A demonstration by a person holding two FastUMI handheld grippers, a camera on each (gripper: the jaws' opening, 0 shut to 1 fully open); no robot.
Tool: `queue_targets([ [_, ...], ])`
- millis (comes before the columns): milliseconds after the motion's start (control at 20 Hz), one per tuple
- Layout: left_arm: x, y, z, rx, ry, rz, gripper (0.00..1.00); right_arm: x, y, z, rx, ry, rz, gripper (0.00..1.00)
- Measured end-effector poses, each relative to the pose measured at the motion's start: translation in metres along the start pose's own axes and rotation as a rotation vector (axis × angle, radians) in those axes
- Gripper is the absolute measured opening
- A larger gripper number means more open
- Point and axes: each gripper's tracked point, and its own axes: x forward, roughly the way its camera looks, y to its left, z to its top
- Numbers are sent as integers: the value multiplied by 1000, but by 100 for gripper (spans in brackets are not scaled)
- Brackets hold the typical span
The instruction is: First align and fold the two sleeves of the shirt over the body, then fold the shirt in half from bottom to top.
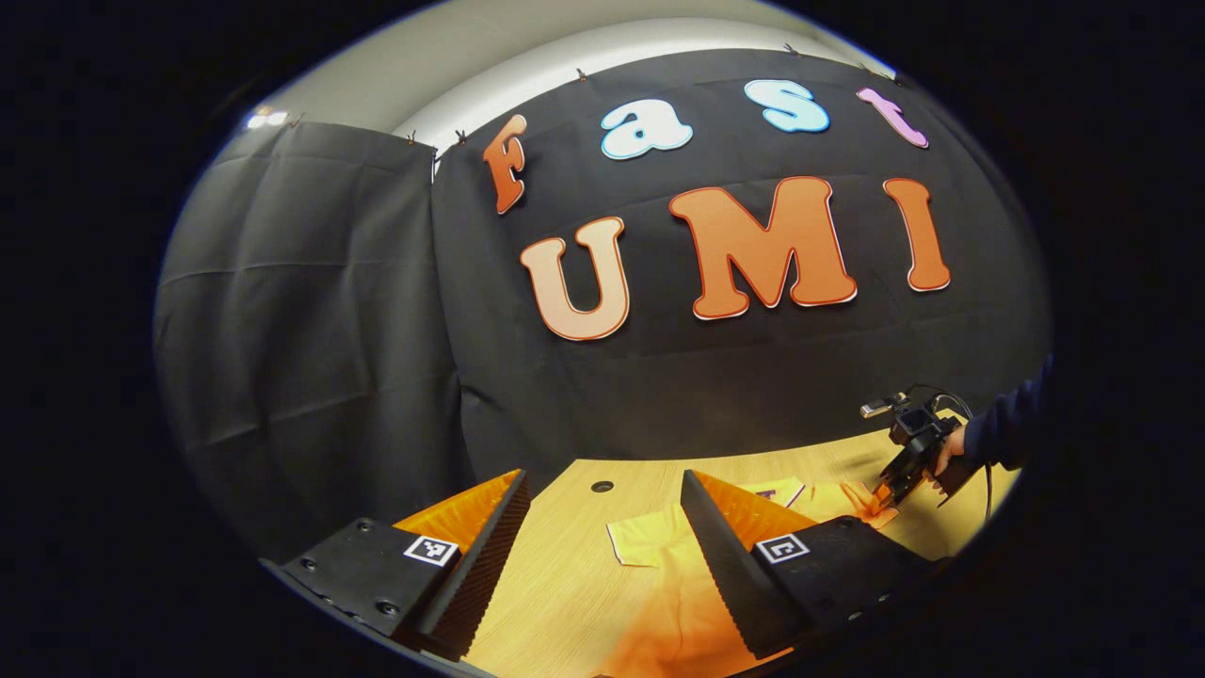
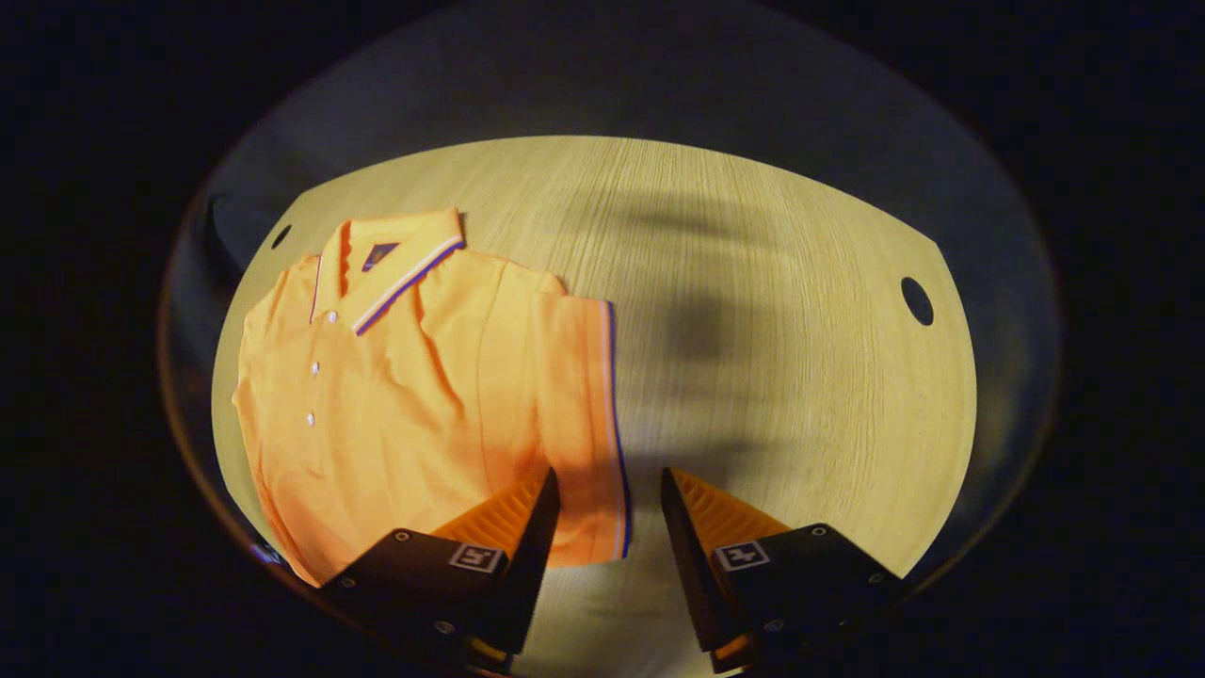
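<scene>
Right gripper (image 2: pixel 607 490) jaws spread, straddling the striped sleeve (image 2: pixel 584 414) edge at 6 o'clock, pinching nothing. Left gripper (image 1: pixel 602 527) jaws also spread, hovering over the orange shirt (image 1: pixel 659 584). Shirt lies flat on the tabletop (image 2: pixel 753 282), at 9 o'clock in the right gripper view, collar (image 2: pixel 405 254) toward 11. Sleeve appears folded over the body; bottom-to-top fold not yet done. No readable label on the shirt.

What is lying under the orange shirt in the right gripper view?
The shirt lies flat on a light wooden table, whose bare top shows beside it. The right gripper hangs open above the sleeve's striped edge. Whatever lies beneath the cloth itself is covered.
</scene>
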Motion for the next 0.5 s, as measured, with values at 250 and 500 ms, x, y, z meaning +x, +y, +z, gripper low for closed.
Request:
queue_targets([
  [250,0,2,-2,-12,16,-1,99,0,-1,6,80,-26,36,20],
  [500,-2,21,-10,-25,21,8,99,-21,15,28,184,-116,127,7],
])
